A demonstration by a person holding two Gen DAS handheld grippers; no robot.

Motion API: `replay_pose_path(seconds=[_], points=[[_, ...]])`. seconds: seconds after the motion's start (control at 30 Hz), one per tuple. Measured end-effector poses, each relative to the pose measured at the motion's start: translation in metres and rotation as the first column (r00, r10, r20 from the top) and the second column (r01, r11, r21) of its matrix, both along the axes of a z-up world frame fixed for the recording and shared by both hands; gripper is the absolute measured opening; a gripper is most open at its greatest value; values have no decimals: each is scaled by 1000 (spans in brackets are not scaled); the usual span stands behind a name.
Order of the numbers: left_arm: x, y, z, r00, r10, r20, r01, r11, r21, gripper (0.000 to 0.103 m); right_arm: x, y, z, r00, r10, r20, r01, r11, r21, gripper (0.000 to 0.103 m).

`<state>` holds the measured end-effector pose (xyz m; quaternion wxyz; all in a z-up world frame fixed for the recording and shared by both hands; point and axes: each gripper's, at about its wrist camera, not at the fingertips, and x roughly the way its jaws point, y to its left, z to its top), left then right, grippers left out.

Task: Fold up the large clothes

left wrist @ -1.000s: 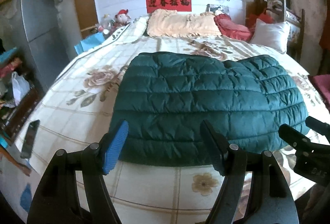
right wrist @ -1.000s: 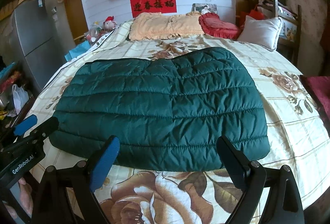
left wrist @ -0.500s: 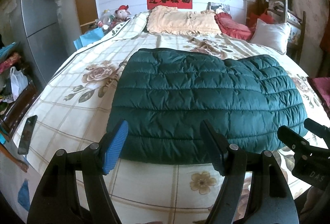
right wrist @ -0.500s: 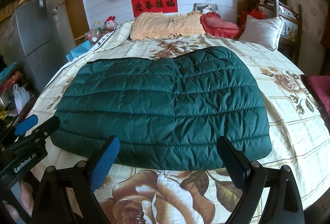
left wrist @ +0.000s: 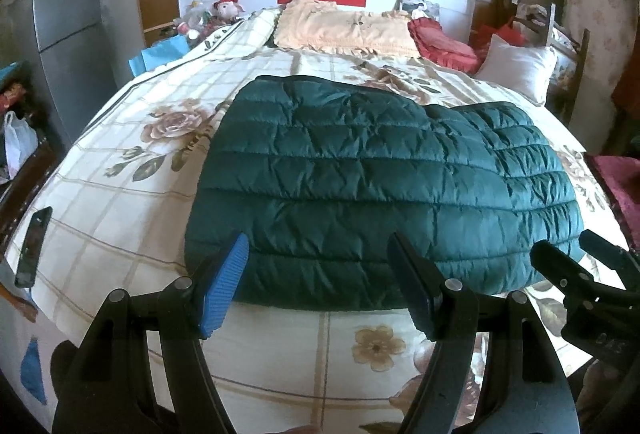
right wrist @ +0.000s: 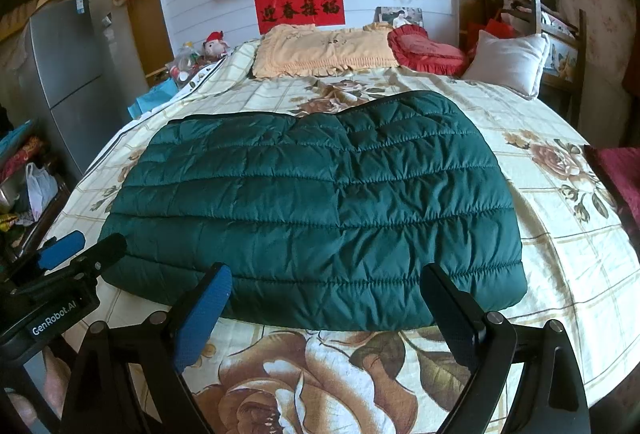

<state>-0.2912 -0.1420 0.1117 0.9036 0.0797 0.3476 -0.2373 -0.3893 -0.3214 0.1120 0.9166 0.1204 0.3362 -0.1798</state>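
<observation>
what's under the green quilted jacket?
The dark green quilted puffer jacket lies flat on the cream floral checked bedspread, which shows all round it. Whatever lies beneath the jacket itself is covered, so it cannot be seen.

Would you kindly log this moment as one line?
jacket: green quilted jacket flat on bedspread | left gripper: jaws open, empty | right gripper: jaws open, empty

Both grippers are black, with silver pivot screws and ribbed blue pads [left wrist: 224, 286]. The left gripper [right wrist: 80, 246] carries white lettering (GenRobot.AI).
</observation>
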Motion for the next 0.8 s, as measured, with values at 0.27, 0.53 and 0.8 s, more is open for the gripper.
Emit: replay_pose_path(seconds=[0.27, 0.53, 0.8], points=[[-1, -2, 0, 1000, -19, -6, 19, 1000, -7, 73, -1, 0, -3, 1000, 0, -7, 0, 1000, 12, 94], [0, -2, -1, 1000, -20, -3, 20, 1000, -5, 73, 0, 0, -5, 1000, 3, -12, -3, 1000, 13, 94], [7, -1, -6, 1000, -18, -13, 17, 1000, -11, 73, 2, -5, -7, 1000, -9, -17, 9, 1000, 25, 94]])
